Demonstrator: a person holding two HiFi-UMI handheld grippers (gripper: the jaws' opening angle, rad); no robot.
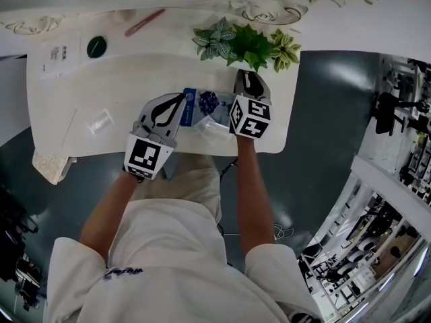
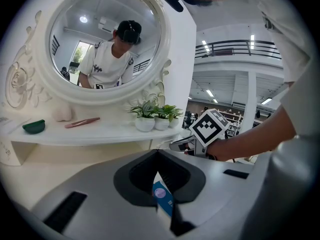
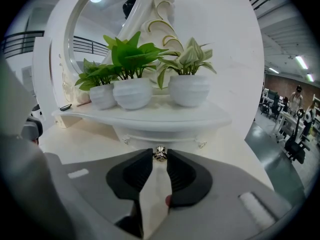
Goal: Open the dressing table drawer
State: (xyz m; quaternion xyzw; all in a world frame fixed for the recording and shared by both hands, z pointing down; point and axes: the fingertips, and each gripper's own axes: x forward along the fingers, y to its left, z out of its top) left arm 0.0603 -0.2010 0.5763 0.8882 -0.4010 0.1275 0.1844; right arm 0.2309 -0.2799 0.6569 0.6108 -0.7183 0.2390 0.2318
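Right gripper (image 3: 160, 157) fingers grasp the small silver metal knob (image 3: 160, 153) of the white dressing-table drawer (image 3: 150, 133). The drawer appears unopened, so the pull remains. Left gripper (image 2: 158, 153) fingers are clenched shut.

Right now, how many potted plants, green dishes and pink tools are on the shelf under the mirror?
Potted plants: 3
Green dish: 1
Pink tool: 1
Total: 5
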